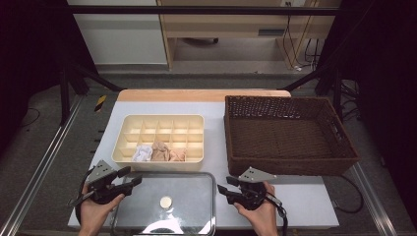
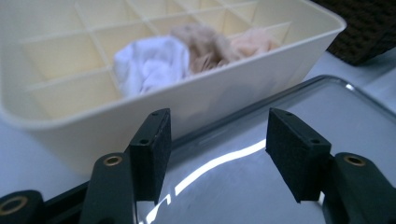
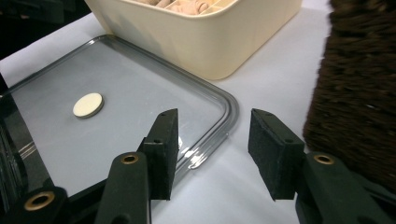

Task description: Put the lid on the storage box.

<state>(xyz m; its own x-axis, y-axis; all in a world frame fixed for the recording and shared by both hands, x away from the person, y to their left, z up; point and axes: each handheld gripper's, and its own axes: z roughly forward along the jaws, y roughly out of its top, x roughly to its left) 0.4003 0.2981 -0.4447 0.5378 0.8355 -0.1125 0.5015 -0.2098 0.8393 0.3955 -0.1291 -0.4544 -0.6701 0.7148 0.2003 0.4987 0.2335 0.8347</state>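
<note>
A clear plastic lid (image 1: pixel 189 194) with a round cream disc (image 1: pixel 165 202) lies flat at the table's front edge. My left gripper (image 1: pixel 132 176) stands open at its far left corner, and in the left gripper view the jaws (image 2: pixel 219 121) frame the lid (image 2: pixel 355 121) with nothing between the pads. By the lid's far right corner my right gripper (image 1: pixel 225 186) is also open; the right gripper view shows the lid's rounded corner (image 3: pixel 224 116) just beyond its fingertips (image 3: pixel 215 119). Behind the lid sits a cream divided box (image 1: pixel 162 117).
The box's front row holds a white cloth (image 1: pixel 142 154), a tan one (image 1: pixel 160 151) and a peach one (image 1: pixel 177 155). An empty brown wicker basket (image 1: pixel 290 167) stands to the right, close to my right gripper. The table drops off at the front and sides.
</note>
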